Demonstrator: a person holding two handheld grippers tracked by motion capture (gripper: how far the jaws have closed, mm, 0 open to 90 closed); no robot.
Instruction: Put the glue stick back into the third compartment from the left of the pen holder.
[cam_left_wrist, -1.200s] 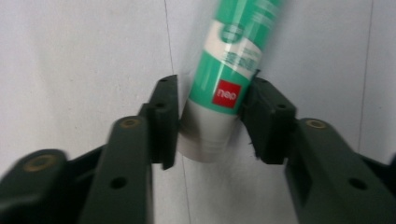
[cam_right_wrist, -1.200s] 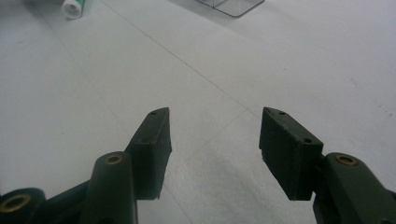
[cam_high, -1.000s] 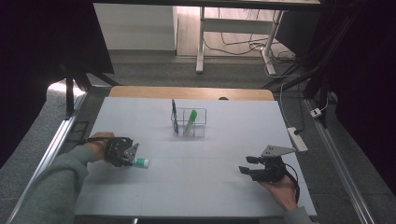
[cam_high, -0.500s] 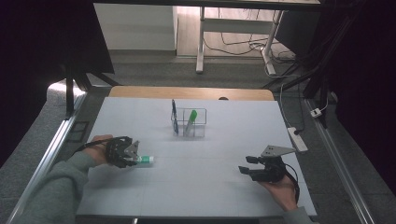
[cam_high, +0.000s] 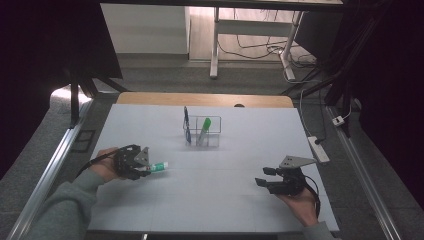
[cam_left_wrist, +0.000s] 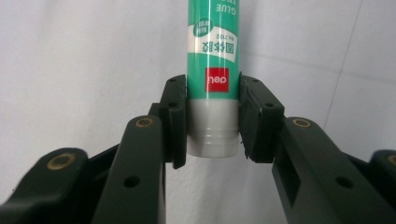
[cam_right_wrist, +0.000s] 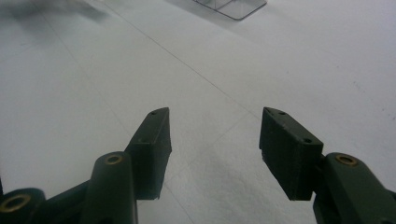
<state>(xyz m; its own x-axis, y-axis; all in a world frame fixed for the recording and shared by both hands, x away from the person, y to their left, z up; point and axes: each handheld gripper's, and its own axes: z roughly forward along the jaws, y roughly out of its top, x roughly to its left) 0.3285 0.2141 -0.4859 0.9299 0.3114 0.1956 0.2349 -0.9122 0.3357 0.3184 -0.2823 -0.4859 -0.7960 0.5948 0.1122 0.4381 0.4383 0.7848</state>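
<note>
Gripping the glue stick (cam_left_wrist: 212, 79) at its grey cap end, the left gripper (cam_high: 134, 163) has both pads pressed flat against the tube's sides, the green body pointing away from the hand along the table (cam_high: 240, 145). In the high view the stick (cam_high: 159, 166) sits low over the white surface at the person's left, well short of the clear organizer (cam_high: 202, 132) that stands farther back near the middle and already holds a green marker (cam_high: 204, 125) and a dark pen (cam_high: 186, 122). The tube looks light and rigid, a smooth plastic cylinder that could roll or twist between flat pads, so a hold across the body just past the cap seam, as here, seems sound; a squeeze on the cap alone might pull it loose. The right gripper (cam_high: 275, 179) rests at the near right with its jaws apart and nothing between them, as the right gripper view shows (cam_right_wrist: 215, 140). The tabletop is pale, matte and level, with faint seam lines. Beyond it lie a wooden edge, grey carpet, desk legs, loose cables and a power strip (cam_high: 319, 149).
</note>
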